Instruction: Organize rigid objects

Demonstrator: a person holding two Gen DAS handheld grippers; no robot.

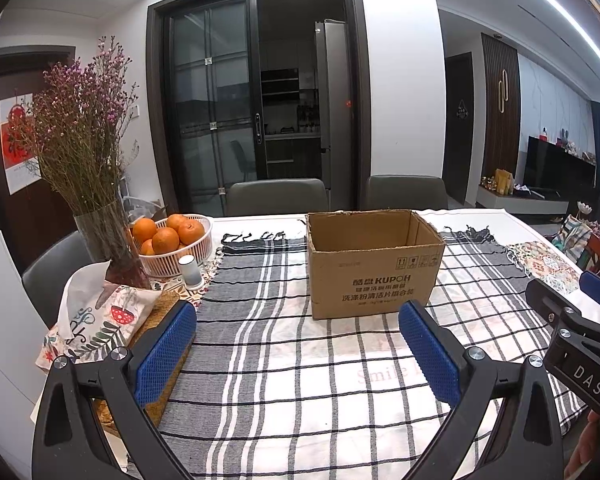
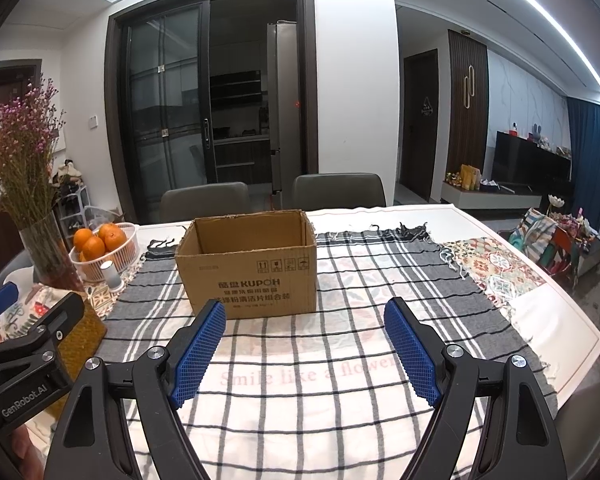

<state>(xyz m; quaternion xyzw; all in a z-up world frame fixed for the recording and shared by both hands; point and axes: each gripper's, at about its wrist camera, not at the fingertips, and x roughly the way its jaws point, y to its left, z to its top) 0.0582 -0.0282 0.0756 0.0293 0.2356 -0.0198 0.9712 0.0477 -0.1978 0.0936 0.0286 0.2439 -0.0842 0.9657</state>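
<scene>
Beyond the tabletop (image 2: pixel 540 320) stand two grey chairs (image 2: pixel 204 200) and a dark sliding glass door (image 2: pixel 164 120) onto an unlit kitchen. Over the tabletop lies a grey-and-white checked cloth (image 2: pixel 320 380), spreading under both pairs of tongs. An open cardboard box (image 2: pixel 248 272) stands upright on the cloth just ahead of the right tongs (image 2: pixel 305 344), a little toward their left finger; from the left tongs (image 1: pixel 298 354) it sits ahead and toward the right finger. Both pairs hover with their blue pads wide apart and nothing between them, side by side, each showing at the edge of the other's view. Off to the left of the left tongs stand a glass vase of dried purple flowers (image 1: pixel 80 152), a white basket of oranges (image 1: pixel 172 240) behind it, and a small white cylinder (image 1: pixel 190 272) in front of the basket.
</scene>
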